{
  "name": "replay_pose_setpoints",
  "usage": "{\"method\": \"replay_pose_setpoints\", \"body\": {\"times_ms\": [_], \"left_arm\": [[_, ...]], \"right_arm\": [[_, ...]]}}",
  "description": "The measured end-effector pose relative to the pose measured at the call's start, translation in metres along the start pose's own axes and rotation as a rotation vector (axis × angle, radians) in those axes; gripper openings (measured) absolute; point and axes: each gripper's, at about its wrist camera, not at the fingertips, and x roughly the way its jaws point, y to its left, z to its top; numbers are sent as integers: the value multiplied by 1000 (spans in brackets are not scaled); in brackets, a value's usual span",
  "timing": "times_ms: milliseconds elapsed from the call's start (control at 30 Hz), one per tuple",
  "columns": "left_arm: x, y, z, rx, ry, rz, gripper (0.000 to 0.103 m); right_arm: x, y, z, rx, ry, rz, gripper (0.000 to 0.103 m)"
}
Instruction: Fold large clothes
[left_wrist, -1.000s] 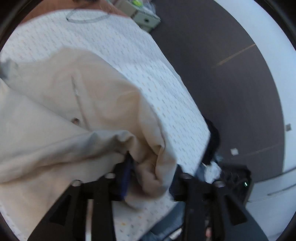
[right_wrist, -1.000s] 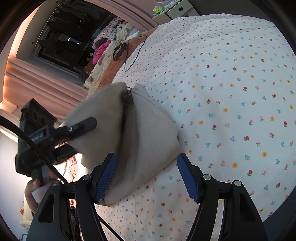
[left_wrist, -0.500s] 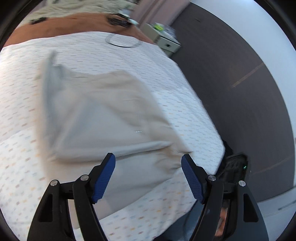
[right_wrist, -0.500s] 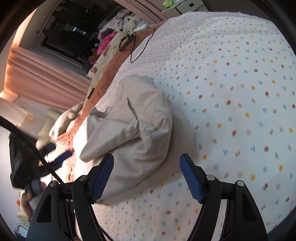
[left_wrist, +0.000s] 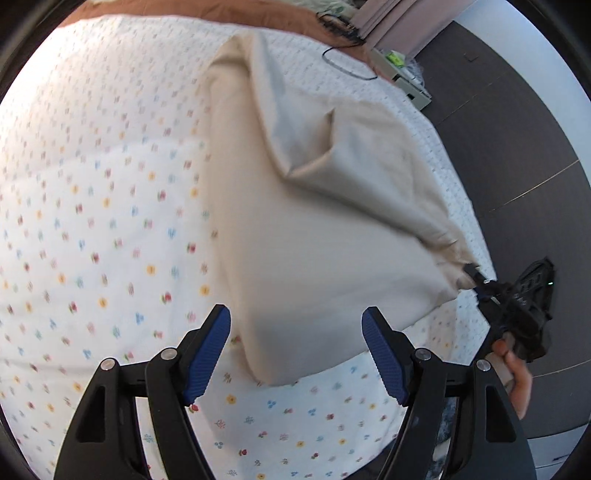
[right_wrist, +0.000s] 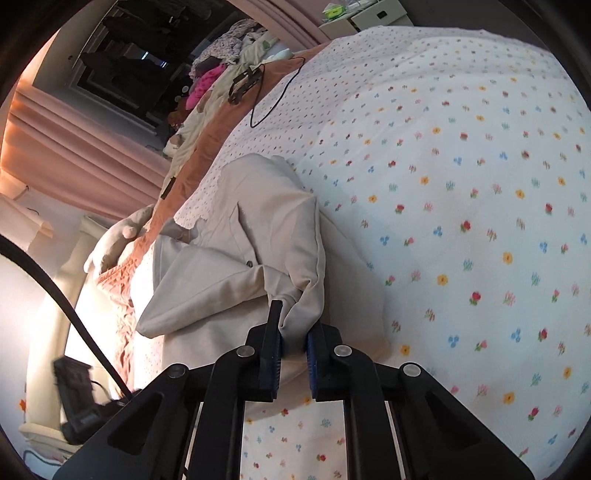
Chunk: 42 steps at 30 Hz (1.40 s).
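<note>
Flowered bed sheet (left_wrist: 110, 221) spreads beneath both tools. Beige garment (left_wrist: 314, 240) lies on it, just ahead of my left hand-held gripper (left_wrist: 295, 354), jaws apart, empty. My right hand-held gripper (right_wrist: 291, 350) is closing, pads pinching the garment's corner.

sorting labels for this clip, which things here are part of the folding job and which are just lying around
Part of the job:
beige garment
right gripper, closing on a bunch of it
left gripper, open
floral bedsheet

Lying about:
black cable
clothes pile
storage box
</note>
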Motion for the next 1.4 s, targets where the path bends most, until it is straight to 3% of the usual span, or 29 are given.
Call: {"method": "replay_pose_setpoints", "body": {"times_ms": [67,100,267,400,500,600,633,833,1033,1400], "left_arm": [[8,4,-4,1,8,6,66],[12,7,-6,-5,19,0,57],[16,18,-9,3,26,-9,46],[9,28,-9,-1,14,-37,46],[-8,41,-7,-6,-44,-28,46],[-22,50,-1,-20,-84,-54,46],[-24,51,0,-22,-92,-56,46],[-34,64,9,-31,-124,-49,46],[-44,83,10,-61,-139,-54,46],[-70,144,-9,-158,-179,-15,46]], "right_arm": [[-1,-3,-4,17,8,18,8],[-3,-4,-6,23,10,27,7],[-11,-8,-20,41,26,58,7],[-7,-10,-23,-23,43,-116,10],[-14,20,-23,-189,-10,-294,30],[-25,46,-16,-271,-51,-295,62],[-26,54,-14,-299,-59,-298,65],[-9,100,-9,-467,-5,-257,65],[30,146,-26,-644,82,-201,65],[118,209,-55,-859,219,-218,65]]}}
